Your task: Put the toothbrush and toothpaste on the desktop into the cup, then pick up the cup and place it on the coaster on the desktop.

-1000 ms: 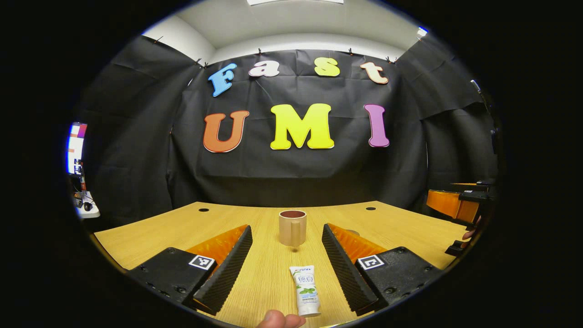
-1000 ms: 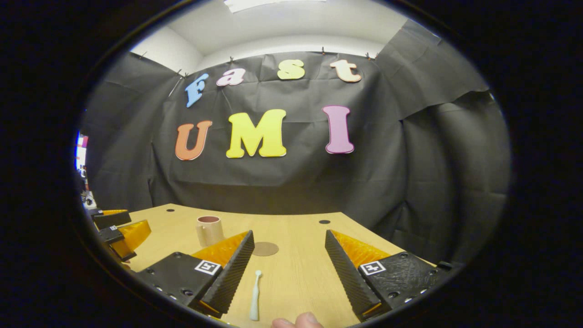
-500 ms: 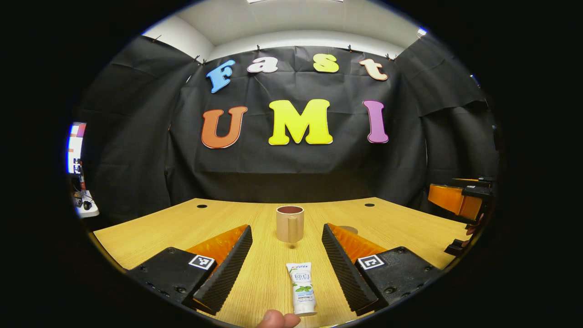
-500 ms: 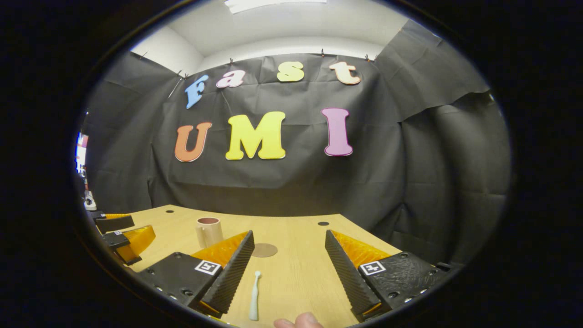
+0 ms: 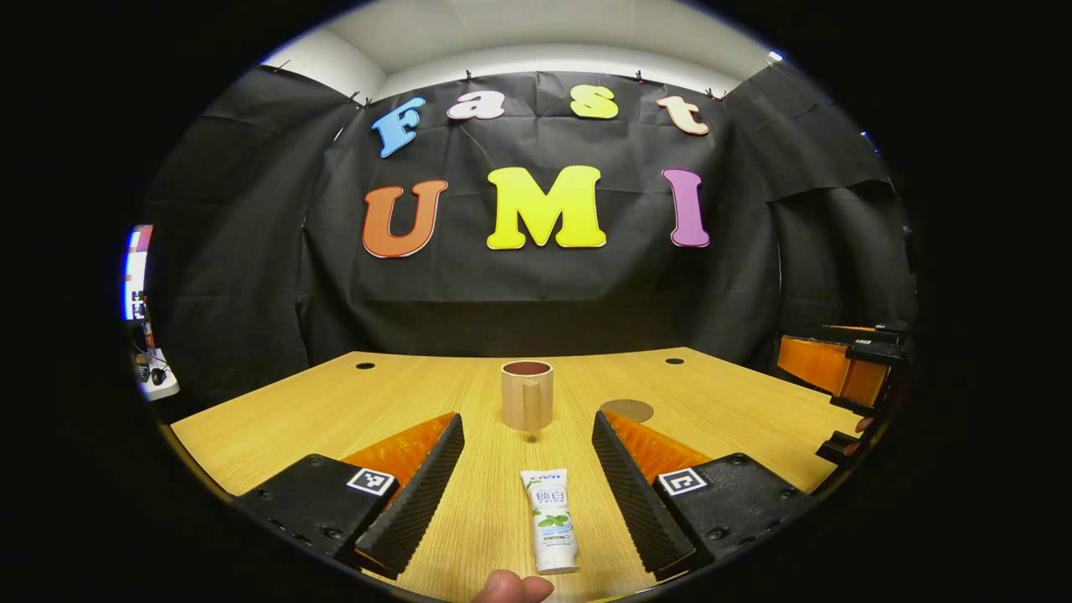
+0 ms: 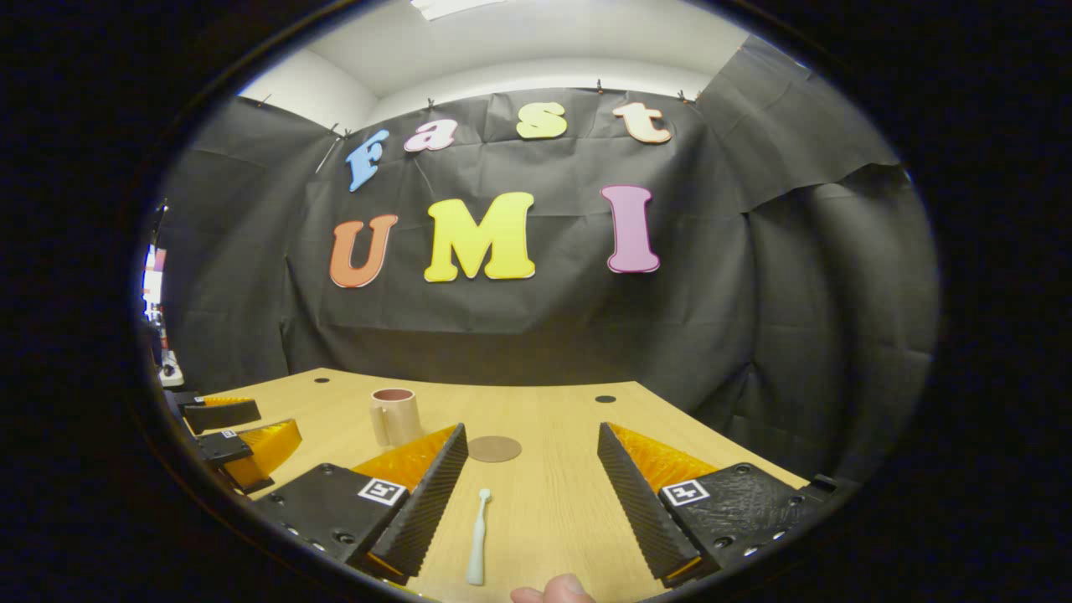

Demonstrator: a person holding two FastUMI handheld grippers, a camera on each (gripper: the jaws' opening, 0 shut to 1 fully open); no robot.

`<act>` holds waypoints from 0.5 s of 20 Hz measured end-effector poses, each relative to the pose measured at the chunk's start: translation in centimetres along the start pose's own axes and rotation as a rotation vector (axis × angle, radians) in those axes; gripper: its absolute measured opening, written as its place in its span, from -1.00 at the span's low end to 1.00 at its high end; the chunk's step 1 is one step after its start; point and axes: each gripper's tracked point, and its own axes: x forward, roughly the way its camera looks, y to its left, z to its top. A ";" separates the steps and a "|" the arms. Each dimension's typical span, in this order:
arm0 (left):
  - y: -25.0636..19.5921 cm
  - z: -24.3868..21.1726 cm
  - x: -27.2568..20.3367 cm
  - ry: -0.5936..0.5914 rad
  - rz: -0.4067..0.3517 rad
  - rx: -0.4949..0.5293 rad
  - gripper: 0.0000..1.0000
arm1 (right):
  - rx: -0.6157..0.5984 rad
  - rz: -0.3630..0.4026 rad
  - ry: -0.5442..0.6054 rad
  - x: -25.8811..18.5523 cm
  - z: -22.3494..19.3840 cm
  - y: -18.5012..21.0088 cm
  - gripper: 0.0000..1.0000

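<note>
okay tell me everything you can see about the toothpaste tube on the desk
The toothpaste tube is a small white squeeze tube that looks like soft plastic, printed with green leaves and some lettering. It lies flat on the wooden desktop, lengthwise, with its flat crimped end toward the cup and its cap end toward the camera. It sits between the two open fingers of the left tongs, touching neither. A fingertip shows just beside its near end. Nothing rests on it.
</note>
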 end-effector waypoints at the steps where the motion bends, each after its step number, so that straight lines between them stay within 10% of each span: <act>1: 0.0 -0.3 0.0 0.013 -0.003 -0.002 0.96 | 0.000 0.005 0.006 0.0 -0.3 0.2 0.89; 10: -0.9 -5.9 0.7 0.235 -0.038 -0.070 0.97 | -0.016 0.036 0.101 0.9 -2.9 1.0 0.89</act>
